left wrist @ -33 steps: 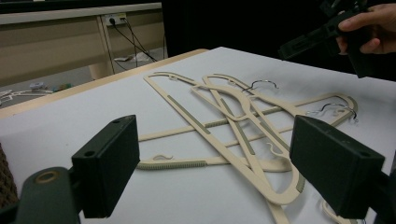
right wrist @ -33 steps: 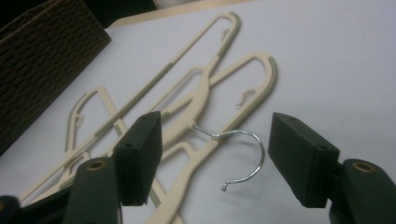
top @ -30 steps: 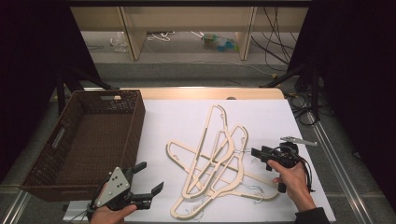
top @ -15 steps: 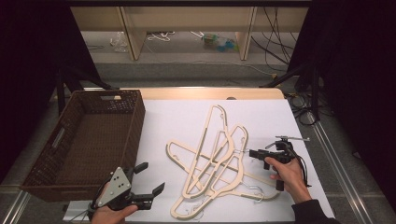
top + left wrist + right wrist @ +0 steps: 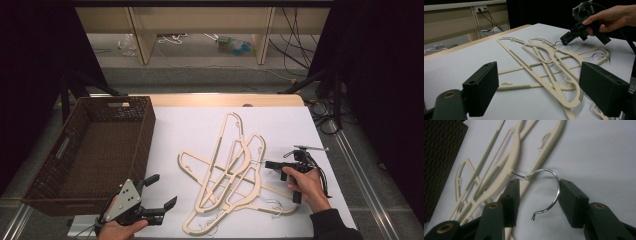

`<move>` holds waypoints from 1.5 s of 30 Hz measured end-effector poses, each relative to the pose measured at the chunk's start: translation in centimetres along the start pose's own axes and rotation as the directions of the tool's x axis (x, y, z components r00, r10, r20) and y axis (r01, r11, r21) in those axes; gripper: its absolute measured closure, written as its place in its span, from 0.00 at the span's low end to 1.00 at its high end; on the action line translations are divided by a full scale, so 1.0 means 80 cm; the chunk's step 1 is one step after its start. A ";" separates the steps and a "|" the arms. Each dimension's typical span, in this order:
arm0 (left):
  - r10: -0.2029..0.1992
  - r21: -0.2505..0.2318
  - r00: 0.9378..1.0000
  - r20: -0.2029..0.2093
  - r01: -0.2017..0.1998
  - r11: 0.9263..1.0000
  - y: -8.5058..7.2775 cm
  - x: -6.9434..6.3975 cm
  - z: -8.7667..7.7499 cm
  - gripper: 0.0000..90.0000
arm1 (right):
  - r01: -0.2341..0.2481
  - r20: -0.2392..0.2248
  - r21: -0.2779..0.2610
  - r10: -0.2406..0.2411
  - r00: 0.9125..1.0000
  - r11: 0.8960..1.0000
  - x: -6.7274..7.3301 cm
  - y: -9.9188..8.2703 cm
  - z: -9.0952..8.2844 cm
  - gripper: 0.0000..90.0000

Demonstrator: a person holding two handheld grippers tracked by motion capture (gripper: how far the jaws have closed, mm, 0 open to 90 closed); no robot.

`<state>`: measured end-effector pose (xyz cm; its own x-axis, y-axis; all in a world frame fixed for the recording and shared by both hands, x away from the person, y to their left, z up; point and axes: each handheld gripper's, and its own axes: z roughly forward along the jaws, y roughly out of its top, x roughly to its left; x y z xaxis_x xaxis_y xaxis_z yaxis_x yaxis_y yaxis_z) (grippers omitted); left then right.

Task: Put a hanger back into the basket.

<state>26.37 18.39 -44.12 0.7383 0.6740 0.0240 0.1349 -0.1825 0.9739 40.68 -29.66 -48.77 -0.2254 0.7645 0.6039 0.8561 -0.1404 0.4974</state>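
Right gripper [image 5: 537, 195] has its jaws half apart and they've just been closing in, with the metal hook [image 5: 549, 192] of a cream hanger [image 5: 510, 162] sitting between them; one pad is right at the wire, not clamped yet. Past the tips sprawls the rest of the hanger pile [image 5: 227, 175]. Left gripper [image 5: 162, 192] hangs wide apart over the white table [image 5: 190, 130], wicker basket [image 5: 95, 150] just beside it.

We cannot tell whether the right claw [image 5: 536, 200] touches the metal hook [image 5: 549, 192] lying between its jaws. Our high view cuts off the basket [image 5: 90, 150] at its near left corner, and the hangers [image 5: 230, 175] overlap, hiding parts of each other.
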 end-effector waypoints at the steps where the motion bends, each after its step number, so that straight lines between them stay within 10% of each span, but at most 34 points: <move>1: -0.001 -0.001 1.000 0.000 0.001 1.000 0.000 0.000 0.000 0.18 | -0.004 0.006 -0.004 0.004 1.000 1.000 0.000 0.000 0.001 0.61; 11: -0.011 0.002 1.000 0.005 0.011 1.000 -0.001 -0.002 0.001 0.18 | 0.003 -0.030 -0.024 -0.003 1.000 1.000 -0.002 0.003 0.011 0.95; 22: -0.012 0.011 1.000 0.010 0.012 1.000 -0.001 -0.003 0.003 0.18 | 0.098 -0.103 -0.136 -0.112 0.988 0.986 0.026 0.021 -0.011 0.98; 28: -0.022 0.012 1.000 0.011 0.022 1.000 0.000 -0.003 0.006 0.18 | 0.179 -0.172 -0.162 -0.206 0.963 0.970 0.067 0.036 -0.030 0.98; 32: -0.023 0.013 1.000 0.005 0.023 1.000 0.003 0.000 0.009 0.18 | 0.284 -0.198 -0.195 -0.321 0.926 0.939 0.098 0.045 -0.042 0.98; 36: -0.026 0.043 1.000 0.018 0.025 0.999 0.011 -0.009 0.025 0.18 | 0.329 -0.201 -0.206 -0.369 0.907 0.921 0.121 0.047 -0.051 0.98; 45: 0.102 0.154 0.994 0.032 -0.106 0.982 0.041 -0.039 0.101 0.28 | 0.383 -0.232 -0.201 -0.423 0.876 0.902 0.157 0.041 -0.055 0.98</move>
<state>29.84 9.88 -42.81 0.7691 0.6285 0.1161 0.1561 -0.3608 0.9195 38.62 -23.30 -36.79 -0.6676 0.5832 0.4628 0.5925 0.0397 0.8046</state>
